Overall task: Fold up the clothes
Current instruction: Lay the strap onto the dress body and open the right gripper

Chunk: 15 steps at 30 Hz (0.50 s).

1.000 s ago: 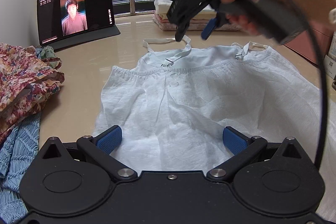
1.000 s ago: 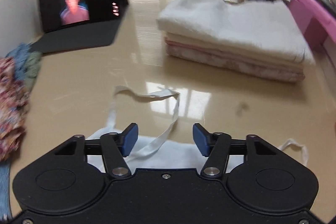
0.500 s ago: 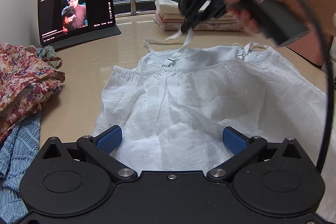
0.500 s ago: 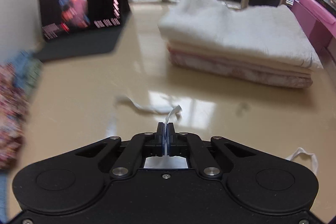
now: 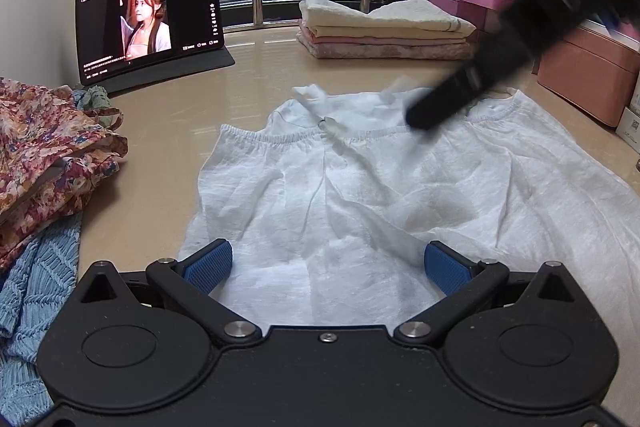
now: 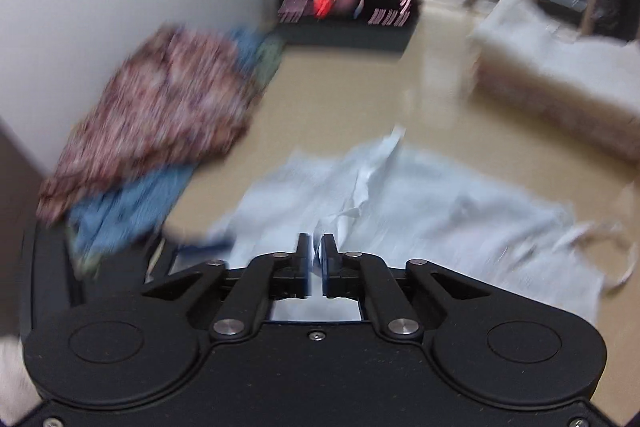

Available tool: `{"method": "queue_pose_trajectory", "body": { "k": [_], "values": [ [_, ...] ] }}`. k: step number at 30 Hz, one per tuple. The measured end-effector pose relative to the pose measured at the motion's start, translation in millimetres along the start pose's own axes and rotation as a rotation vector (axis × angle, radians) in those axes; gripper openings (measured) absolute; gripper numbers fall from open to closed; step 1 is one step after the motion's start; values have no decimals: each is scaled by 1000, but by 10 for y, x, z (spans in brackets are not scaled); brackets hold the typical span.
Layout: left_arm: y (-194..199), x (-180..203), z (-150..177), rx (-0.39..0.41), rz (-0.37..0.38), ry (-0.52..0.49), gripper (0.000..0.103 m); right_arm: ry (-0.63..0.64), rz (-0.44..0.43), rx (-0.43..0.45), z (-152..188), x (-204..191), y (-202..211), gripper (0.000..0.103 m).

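Note:
A white strappy top [image 5: 384,187] lies spread flat on the beige table. My left gripper [image 5: 328,265] is open and hovers low over its near hem, holding nothing. My right gripper [image 6: 316,251] is shut on the top's left shoulder strap [image 6: 360,187], pulled back over the chest; it appears in the left wrist view as a blurred black shape [image 5: 492,59] above the neckline. The other strap [image 6: 616,247] lies loose at the right. The right wrist view is motion-blurred.
A pile of floral [image 5: 44,151] and blue knit [image 5: 32,291] clothes lies at the left. A tablet [image 5: 150,23] playing video stands at the back left. Folded towels [image 5: 380,27] are stacked at the back. Pink boxes [image 5: 584,75] stand at the right.
My right gripper closed on the left strap, then swung it back over the top's chest, turning left. My left gripper has not moved.

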<state>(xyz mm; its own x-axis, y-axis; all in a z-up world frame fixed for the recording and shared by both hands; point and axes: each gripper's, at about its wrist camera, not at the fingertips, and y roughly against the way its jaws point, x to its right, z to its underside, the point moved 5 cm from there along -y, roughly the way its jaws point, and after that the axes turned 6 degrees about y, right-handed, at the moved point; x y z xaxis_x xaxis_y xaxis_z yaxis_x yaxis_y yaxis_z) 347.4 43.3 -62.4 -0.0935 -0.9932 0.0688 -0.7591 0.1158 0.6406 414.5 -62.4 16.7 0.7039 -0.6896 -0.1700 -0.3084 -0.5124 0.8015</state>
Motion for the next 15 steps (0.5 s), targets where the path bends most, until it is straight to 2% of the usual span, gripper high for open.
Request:
{"method": "queue_pose_trajectory", "body": {
  "k": [2,3,7,10,12,15],
  "values": [
    [2,-3,-1,0,-2,2,103,-24,5,4,65,10,7,35],
    [3,-5,-2,0,-3,2,103,-50,-1,21,85,35,40,43],
    [3,-6,-7,0,-2,3,103,-148,1,85,151,161,215,57],
    [3,-7,-8,0,-2,3,103,-159,43,114,242,207,368,67],
    [4,-8,-10,0,-2,3,103,-155,80,129,332,220,469,83],
    [3,-12,-10,0,-2,2,103,-138,172,147,515,265,599,90]
  ]
}}
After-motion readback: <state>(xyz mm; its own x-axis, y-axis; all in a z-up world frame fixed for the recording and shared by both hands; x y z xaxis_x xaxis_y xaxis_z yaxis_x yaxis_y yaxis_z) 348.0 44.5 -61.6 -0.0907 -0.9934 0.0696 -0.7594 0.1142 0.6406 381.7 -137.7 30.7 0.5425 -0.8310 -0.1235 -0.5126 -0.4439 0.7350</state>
